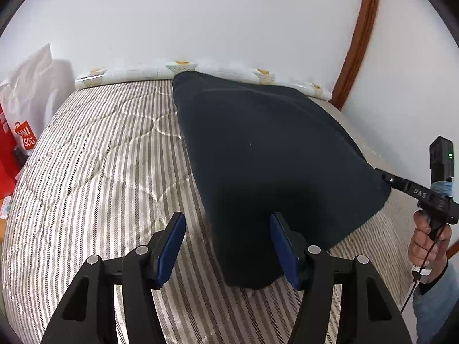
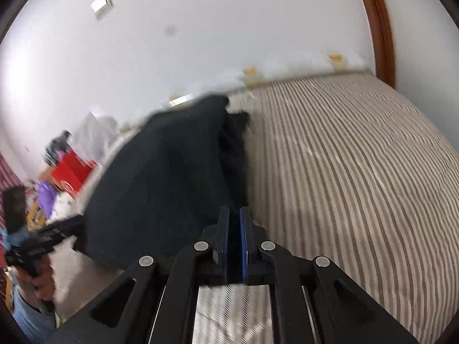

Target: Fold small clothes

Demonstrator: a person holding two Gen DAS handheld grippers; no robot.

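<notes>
Fingers on my right (image 2: 235, 229) clench the dark garment's (image 1: 266, 149) corner on the bed (image 1: 94, 154); my left fingers (image 1: 226, 246) gape around its near edge and should close before lifting evenly.

A plain white wall (image 1: 200, 14) runs behind a bed whose mattress (image 1: 94, 154) is covered in quilted fabric with brown and cream stripes. Along the far edge of the mattress, against the wall, lies a white patterned cloth (image 1: 137, 71) with yellow motifs. A curved brown wooden frame (image 1: 361, 37) stands at the right, beside the wall. To the left of the bed sit a white plastic bag (image 1: 31, 83), a red bag (image 1: 8, 149) and blurred clutter. A white switch plate (image 2: 101, 5) is fixed high on the wall, which is evenly lit
</notes>
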